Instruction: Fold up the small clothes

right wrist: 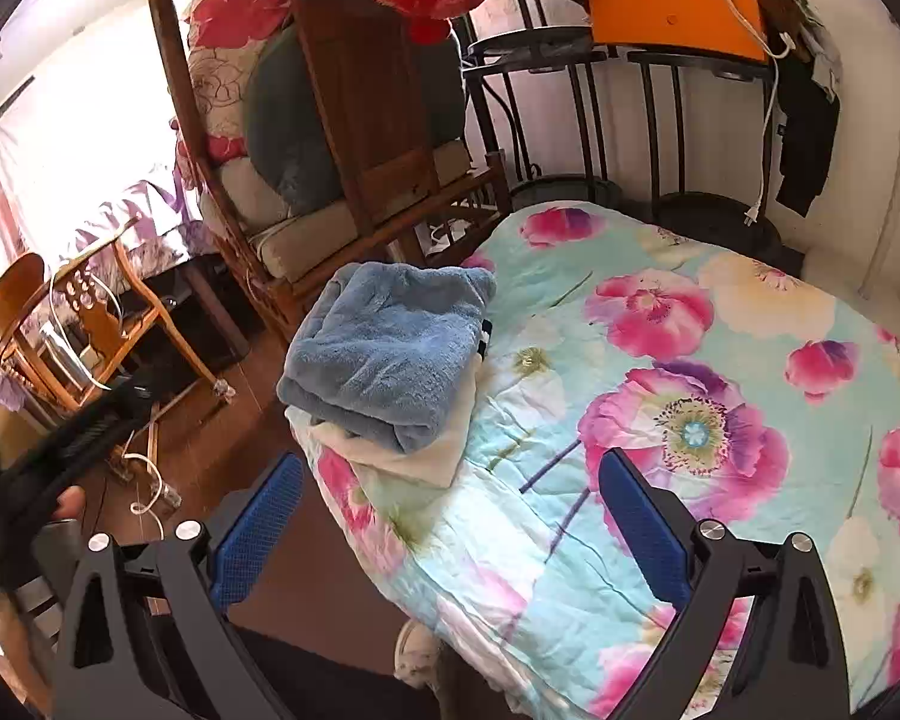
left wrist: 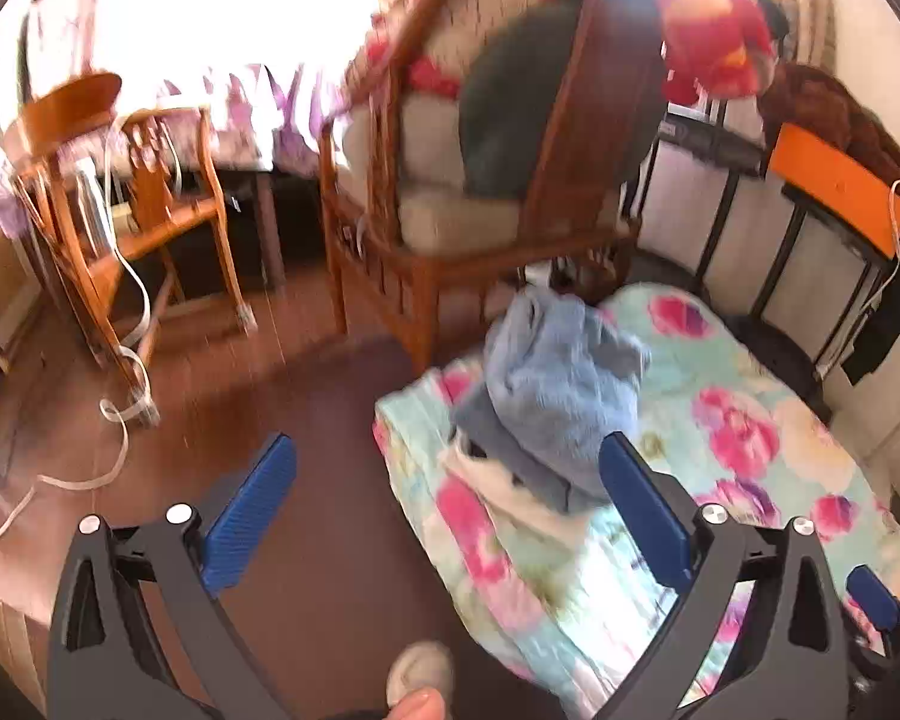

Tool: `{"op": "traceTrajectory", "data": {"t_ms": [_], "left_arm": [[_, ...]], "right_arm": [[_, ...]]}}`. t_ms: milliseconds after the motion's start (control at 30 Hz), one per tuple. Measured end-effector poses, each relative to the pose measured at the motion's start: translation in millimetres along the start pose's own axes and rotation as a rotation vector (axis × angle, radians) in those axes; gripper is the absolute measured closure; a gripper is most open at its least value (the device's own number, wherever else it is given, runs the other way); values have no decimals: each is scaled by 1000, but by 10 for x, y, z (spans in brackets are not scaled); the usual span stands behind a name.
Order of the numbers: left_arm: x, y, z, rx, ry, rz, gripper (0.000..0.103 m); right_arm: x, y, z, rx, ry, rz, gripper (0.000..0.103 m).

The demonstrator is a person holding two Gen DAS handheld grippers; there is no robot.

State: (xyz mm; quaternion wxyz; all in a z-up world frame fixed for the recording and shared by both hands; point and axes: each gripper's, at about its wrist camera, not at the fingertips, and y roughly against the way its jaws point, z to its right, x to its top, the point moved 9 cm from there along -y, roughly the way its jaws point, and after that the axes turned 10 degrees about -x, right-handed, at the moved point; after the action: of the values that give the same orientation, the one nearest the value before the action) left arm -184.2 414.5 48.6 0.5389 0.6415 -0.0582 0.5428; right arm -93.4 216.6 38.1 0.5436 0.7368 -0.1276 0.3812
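Observation:
A folded blue fleece garment lies on top of a folded cream garment at the near left corner of the floral quilt. The same pile shows blurred in the left wrist view, on the quilt. My left gripper is open and empty, held above the floor and the quilt's edge, just short of the pile. My right gripper is open and empty above the quilt's front edge, to the near right of the pile. The left gripper's body shows at the left of the right wrist view.
A wooden armchair with cushions stands just behind the pile. A wooden chair with white cords stands on the brown floor to the left. Black metal stools and an orange box stand behind the quilt.

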Motion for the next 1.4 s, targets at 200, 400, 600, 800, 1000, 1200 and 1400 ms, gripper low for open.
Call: {"op": "traceTrajectory", "data": {"t_ms": [200,400,600,800,1000,1200,1400], "left_arm": [[-53,1,254,2,-91,-2,5],[-67,123,497,24,-205,54,5],[-138,104,566,22,-195,33,5],[-188,72,577,39,-233,62,5],[-163,27,470,40,-209,65,5],[-147,-6,349,45,-179,57,5],[-148,-3,318,46,-174,55,5]], "right_arm": [[-42,52,73,-37,90,-14,4],[-49,-10,-13,27,86,-31,4],[-147,-194,-187,65,88,-65,4],[-167,-145,-394,8,218,2,4],[-169,-271,-315,6,165,-46,4],[-170,-320,-207,7,111,-60,4],[-178,-324,-218,14,107,-53,4]]}}
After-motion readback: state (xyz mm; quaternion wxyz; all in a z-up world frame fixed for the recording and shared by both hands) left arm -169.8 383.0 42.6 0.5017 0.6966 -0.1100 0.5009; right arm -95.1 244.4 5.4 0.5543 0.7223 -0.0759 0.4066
